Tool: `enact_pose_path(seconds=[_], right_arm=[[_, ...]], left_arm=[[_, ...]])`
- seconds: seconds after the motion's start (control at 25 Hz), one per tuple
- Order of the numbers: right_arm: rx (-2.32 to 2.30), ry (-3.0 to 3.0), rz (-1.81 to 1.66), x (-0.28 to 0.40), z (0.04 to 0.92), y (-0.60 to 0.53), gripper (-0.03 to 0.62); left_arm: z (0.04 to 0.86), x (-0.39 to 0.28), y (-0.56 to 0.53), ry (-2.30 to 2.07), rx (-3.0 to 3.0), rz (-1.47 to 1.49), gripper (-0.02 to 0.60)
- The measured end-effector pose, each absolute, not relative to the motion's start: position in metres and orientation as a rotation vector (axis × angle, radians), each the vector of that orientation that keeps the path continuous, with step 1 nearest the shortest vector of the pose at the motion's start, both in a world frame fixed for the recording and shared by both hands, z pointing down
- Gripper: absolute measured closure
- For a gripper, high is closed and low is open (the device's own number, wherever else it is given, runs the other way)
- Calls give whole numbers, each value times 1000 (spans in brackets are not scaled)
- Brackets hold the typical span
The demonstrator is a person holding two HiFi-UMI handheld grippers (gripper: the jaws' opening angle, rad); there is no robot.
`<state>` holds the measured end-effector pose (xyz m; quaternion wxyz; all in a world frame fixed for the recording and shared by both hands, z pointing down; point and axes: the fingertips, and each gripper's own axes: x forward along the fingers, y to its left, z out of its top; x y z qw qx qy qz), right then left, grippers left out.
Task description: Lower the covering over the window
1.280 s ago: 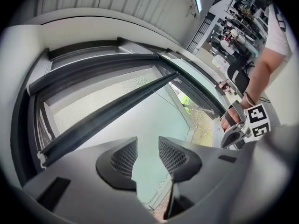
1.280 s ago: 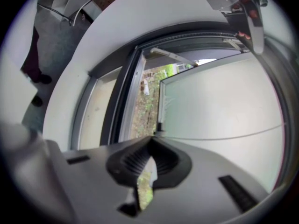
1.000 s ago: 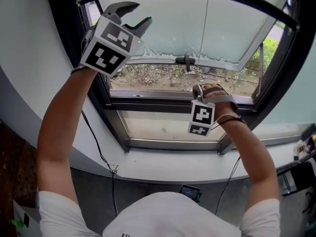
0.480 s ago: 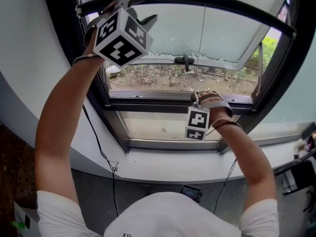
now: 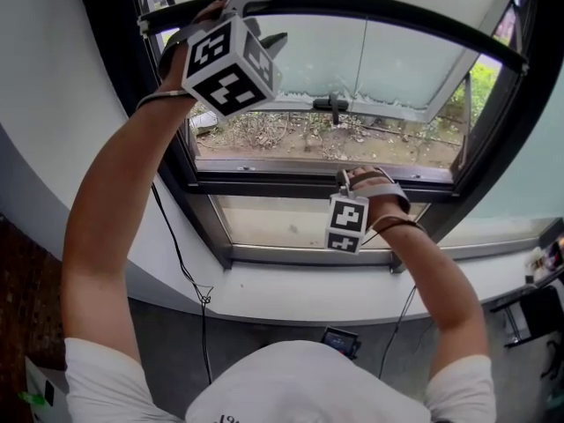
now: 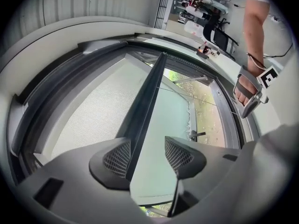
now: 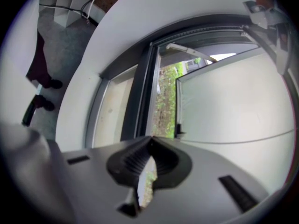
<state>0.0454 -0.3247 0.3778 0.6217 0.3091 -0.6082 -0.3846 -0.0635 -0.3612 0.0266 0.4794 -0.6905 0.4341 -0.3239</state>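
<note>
While the person reaches toward the window, the head view has the left gripper (image 5: 264, 20) raised at the upper left, its fingers around the dark, slim bottom bar of the pale roller blind (image 5: 397, 11), which hangs near the top of the black window frame (image 5: 291, 188). The right gripper (image 5: 352, 181) sits low, in front of the frame's middle rail, above the white sill (image 5: 352, 293). The frosted glass pane (image 5: 405, 60) is tilted outward.

Seen from the left gripper view, the left gripper's (image 6: 147, 153) fingers stand apart and have just been opening; the bar (image 6: 149, 92) runs between them, just beside one pad. A thin cord (image 6: 196, 99) leads from the bar toward the right gripper (image 6: 247, 108).

Looking along the right gripper (image 7: 149, 160) in its own view, the fingers are pressed together; whether they pinch the cord cannot be made out.
</note>
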Motion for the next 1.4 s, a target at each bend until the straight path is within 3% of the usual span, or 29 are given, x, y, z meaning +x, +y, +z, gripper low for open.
enact_pose_path(seconds=[1.4], right_arm=[[831, -1683, -632, 55, 447, -286, 572]], left_arm=[[124, -55, -373, 910, -1648, -1270, 360]])
